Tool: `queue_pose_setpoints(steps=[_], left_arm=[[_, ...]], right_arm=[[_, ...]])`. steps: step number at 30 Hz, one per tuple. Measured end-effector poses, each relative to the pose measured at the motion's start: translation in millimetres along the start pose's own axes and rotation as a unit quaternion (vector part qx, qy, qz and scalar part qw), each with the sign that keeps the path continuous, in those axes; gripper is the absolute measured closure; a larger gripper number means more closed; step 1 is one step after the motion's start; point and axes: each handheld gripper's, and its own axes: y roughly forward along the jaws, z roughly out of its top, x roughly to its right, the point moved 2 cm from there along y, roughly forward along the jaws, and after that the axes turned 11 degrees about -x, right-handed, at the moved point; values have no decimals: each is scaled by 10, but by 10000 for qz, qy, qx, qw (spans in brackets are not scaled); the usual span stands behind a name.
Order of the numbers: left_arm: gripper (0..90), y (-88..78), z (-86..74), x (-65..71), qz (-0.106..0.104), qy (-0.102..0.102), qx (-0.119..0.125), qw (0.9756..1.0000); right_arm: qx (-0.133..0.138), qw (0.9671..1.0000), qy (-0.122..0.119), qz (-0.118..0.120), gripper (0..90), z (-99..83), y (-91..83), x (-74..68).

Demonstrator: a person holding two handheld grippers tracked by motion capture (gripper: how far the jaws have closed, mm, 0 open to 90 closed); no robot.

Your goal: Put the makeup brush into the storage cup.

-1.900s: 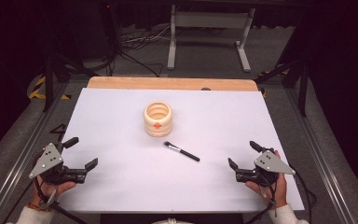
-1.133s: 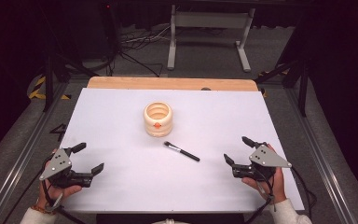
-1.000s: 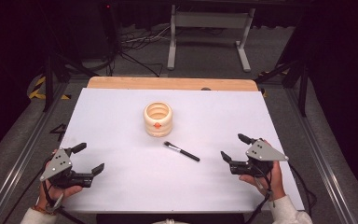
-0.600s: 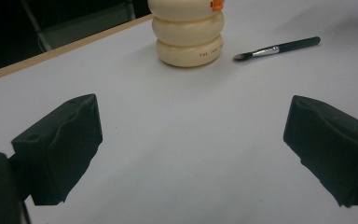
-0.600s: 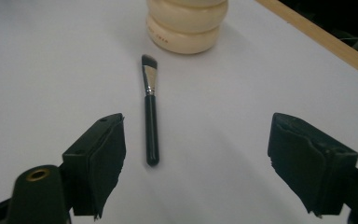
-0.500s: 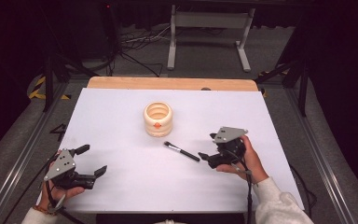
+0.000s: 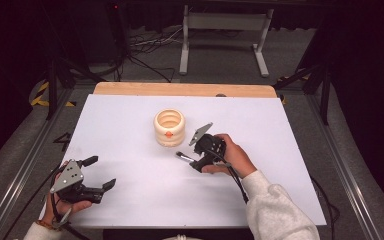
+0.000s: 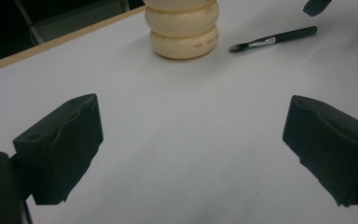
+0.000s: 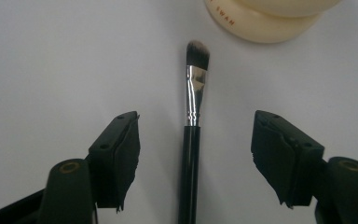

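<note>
The white surface (image 7: 130,125) lies mostly bare, with a wooden strip along its far edge and dark floor beyond its sides. Wide open room spreads between the 2 hands and along the near edge.

The right hand-held gripper (image 9: 193,154) sits near the middle of the surface, just right of the makeup brush (image 9: 192,140). Its jaws have just been closing, yet they stand apart on either side of the black handle without touching it. In the right gripper view the handle runs up the middle of the gap, the silver ferrule and dark bristles pointing away toward the cream holder (image 9: 265,18). In the high view the brush (image 7: 184,157) lies flat on the surface, its bristle end toward the holder, close to it but apart.

The left hand-held gripper (image 7: 99,172) rests near the front left corner, well apart from the brush, its jaws wide open with nothing between them.

The cream holder (image 7: 169,128), ribbed and round, stands upright just beyond the brush; from above, its inside looks empty.
</note>
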Motion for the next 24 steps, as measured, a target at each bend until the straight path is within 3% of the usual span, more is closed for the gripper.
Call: queue_pose_setpoints(steps=[2, 3, 6, 10, 19, 24], left_arm=[[59, 2, 0, 1, 0, 3, -6, 10000], [59, 3, 0, 1, -11, 2, -1, 10000], [59, 1, -1, -1, -31, -2, 1, 10000], [60, 1, -4, 2, -63, -3, 0, 10000], [64, 7, -2, 6, -139, 16, 2, 9999], [64, 8, -7, 11, -150, 11, -26, 9999]], right_arm=[[-328, 9994, -24, 64, 376, 60, 79, 23], [-328, 9994, -24, 64, 376, 60, 79, 23], [-777, 9969, 39, 145, 464, 161, 202, 68], [-1075, 9939, 123, 204, 559, 226, 307, 105], [-1259, 9913, 138, 370, 728, 287, 418, 119], [-1368, 9898, -22, 405, 783, 309, 419, 105]])
